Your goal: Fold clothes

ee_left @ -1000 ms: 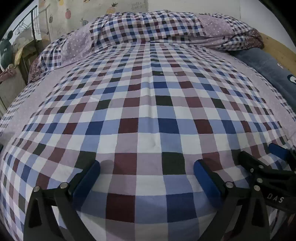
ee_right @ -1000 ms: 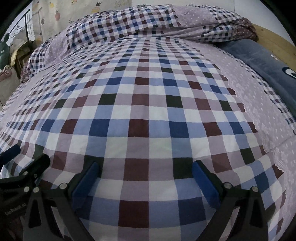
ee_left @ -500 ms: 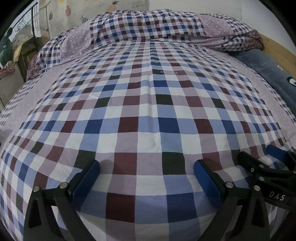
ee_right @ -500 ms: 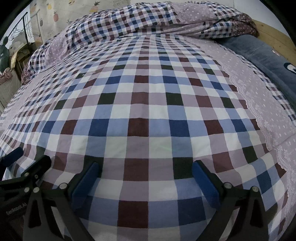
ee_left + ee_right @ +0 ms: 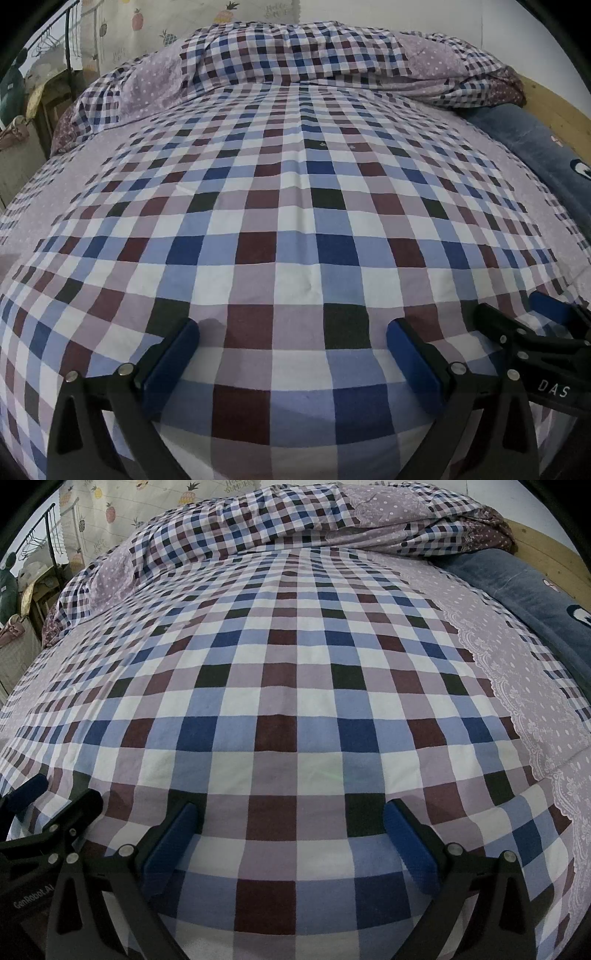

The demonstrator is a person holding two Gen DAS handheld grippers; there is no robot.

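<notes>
A bed covered by a checked sheet [image 5: 295,221] in blue, maroon, lilac and white fills both views [image 5: 295,701]. No garment lies on it. My left gripper [image 5: 291,332] is open and empty, low over the sheet near the bed's front edge. My right gripper [image 5: 290,812] is open and empty beside it, to its right. The right gripper also shows in the left wrist view [image 5: 532,317], and the left gripper in the right wrist view [image 5: 55,797].
A bunched checked and dotted quilt [image 5: 314,59] lies across the far end of the bed. A dark blue blanket [image 5: 524,583] lies along the right side by a wooden bed frame [image 5: 543,542]. A rack and clutter [image 5: 22,96] stand at the far left.
Both grippers have tilted slightly, so the far quilt sits a little lower and closer in view. Both stay open over the sheet.
</notes>
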